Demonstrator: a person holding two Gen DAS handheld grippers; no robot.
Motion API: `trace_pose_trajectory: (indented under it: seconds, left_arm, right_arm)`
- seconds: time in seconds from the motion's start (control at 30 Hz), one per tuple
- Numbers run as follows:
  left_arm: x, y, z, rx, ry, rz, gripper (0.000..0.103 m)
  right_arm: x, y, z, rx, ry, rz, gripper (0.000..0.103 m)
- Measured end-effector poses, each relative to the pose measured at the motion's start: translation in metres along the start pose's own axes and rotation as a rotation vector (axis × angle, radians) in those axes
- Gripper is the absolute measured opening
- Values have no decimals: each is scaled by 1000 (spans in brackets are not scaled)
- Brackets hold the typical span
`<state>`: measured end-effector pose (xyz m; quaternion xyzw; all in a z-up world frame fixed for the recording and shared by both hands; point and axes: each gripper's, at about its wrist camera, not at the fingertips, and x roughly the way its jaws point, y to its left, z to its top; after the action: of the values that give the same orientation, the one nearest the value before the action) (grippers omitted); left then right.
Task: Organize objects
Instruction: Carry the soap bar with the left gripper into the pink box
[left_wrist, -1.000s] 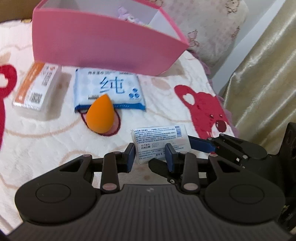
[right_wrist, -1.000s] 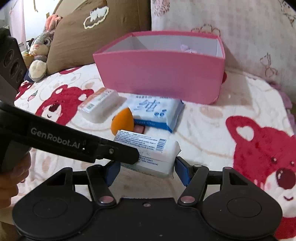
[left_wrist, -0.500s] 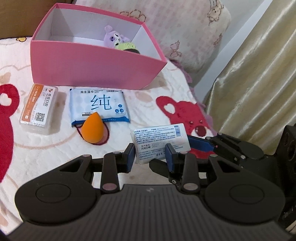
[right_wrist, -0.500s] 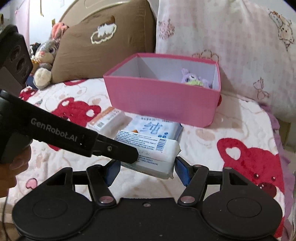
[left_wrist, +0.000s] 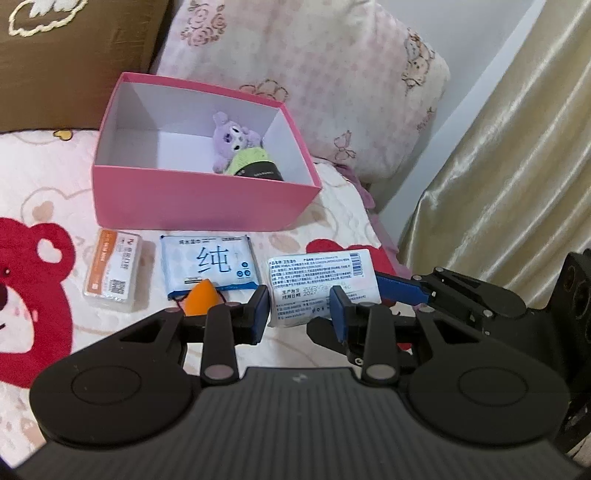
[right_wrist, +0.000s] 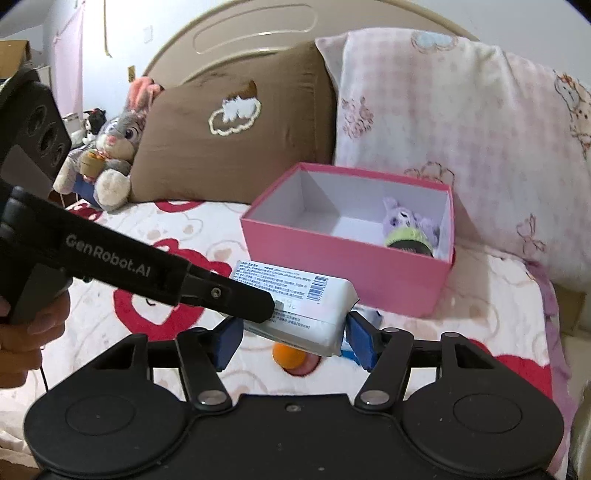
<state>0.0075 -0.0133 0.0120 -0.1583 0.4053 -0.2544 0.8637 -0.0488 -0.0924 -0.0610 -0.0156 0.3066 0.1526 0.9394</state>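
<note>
Soft white pack (left_wrist: 317, 280), rectangular and pillow-like, wrapped in smooth, slightly glossy plastic film; fine blue print and a blue barcode on the upper face, a crimped seam at one end. Held up clear of the blanket (left_wrist: 48, 206), on the near side of the pink box (left_wrist: 203, 203) and not over its opening. Left gripper (left_wrist: 299, 312): nearly closed, blue pads pinching the pack's near corner, one black finger (right_wrist: 236, 299) laid across the printed top in the right wrist view. Right gripper (right_wrist: 293, 338): jaws just been closing, the pack between them, blue pads now pressed against its two opposite sides and denting the film a little. Seen from the left wrist, that same gripper's blue finger (left_wrist: 402, 290) touching the pack's far right end. Beneath the pack, on the blanket, an orange teardrop sponge (left_wrist: 199, 297), matte and rounded, lying against the near edge of a flat blue-and-white wipes packet (left_wrist: 210, 266); just beside that, a clear plastic case with an orange label (left_wrist: 112, 273). Pink box of stiff card, white inside, open at the top, with a purple plush toy (left_wrist: 231, 138) in its right far corner. Blanket fleecy, cream, printed with red bears and hearts. Behind, a brown cushion (right_wrist: 229, 140) and a pink patterned pillow (right_wrist: 461, 118); at the right, shiny gold curtain (left_wrist: 517, 166).
</note>
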Motion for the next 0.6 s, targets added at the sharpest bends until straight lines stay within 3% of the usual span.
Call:
trace_pose_trajectory:
  seconds: [0.3, 0.6]
  left_arm:
    - [-14, -10, 21, 46, -10, 47, 33]
    - [-11, -9, 83, 158, -23, 109, 35]
  right_arm:
    - [-2, 0, 19, 45, -14, 24, 61]
    - [22, -9, 71, 22, -9, 8, 56]
